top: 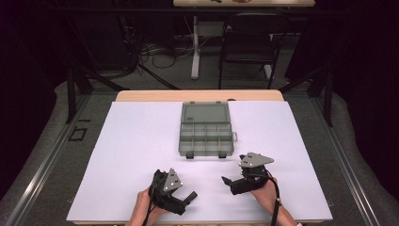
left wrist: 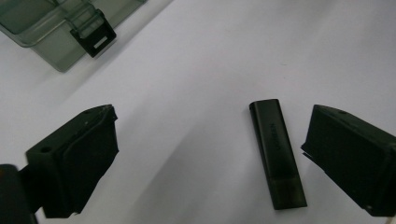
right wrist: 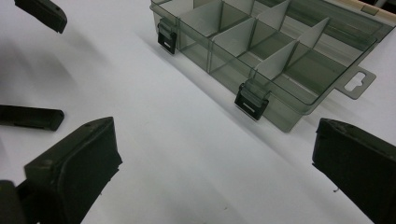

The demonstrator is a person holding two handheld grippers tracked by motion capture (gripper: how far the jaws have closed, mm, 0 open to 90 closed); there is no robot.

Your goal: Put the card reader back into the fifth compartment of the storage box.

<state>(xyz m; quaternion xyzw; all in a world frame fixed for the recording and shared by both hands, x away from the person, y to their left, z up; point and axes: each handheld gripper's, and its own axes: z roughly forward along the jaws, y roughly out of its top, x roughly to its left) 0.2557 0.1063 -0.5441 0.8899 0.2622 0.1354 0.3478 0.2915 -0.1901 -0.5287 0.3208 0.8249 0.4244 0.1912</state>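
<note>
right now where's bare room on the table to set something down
Bare white table left and right of the open compartment box. Crowded at the near edge: left gripper straddles a black USB stick, with the right gripper beside it.

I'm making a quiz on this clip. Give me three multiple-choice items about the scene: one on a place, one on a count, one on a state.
1. Where does the black stick lie?
A. In the box
B. On the white sheet, between the left gripper's jaws
C. On the lid

2. How many black latches hang on the box's near wall?
A. Two
B. Four
C. None

3. How does the box stand?
A. Shut and latched
B. Upside down
C. Open, lid laid back

Answers:
1 B: the left gripper view shows it flat on the sheet between the left gripper jaws.
2 A: the right gripper view shows one latch and a second.
3 C: the compartments lie bare, with the lid flat behind them.
</note>
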